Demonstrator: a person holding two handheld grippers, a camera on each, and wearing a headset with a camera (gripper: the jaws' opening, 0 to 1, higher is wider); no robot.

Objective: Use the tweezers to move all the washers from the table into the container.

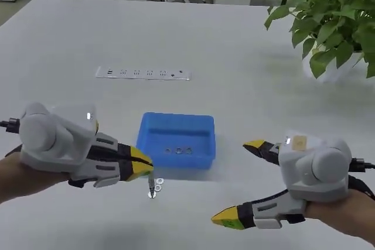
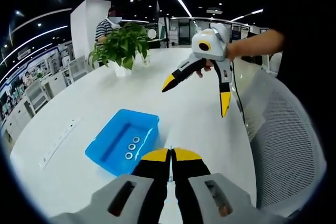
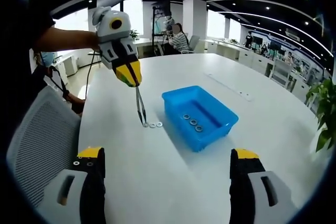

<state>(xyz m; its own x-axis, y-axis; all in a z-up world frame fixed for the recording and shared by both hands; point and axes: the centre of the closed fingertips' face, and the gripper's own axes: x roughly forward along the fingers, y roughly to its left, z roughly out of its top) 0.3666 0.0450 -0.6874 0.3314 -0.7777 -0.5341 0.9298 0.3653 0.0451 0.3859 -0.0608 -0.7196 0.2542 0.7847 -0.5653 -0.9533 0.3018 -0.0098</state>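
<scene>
Left tool (image 1: 146, 164) clamping tweezers (image 3: 140, 106) upright, tips down at washers (image 3: 153, 125)

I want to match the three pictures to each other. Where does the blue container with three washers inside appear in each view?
Head view: the blue container sits at the centre.
Left gripper view: the container lies lower left, beyond the shut jaws.
Right gripper view: the container lies at the centre, right of the tweezers.
Shared landmark: the potted plant, upper right, upper left and right edge in that order.
</scene>
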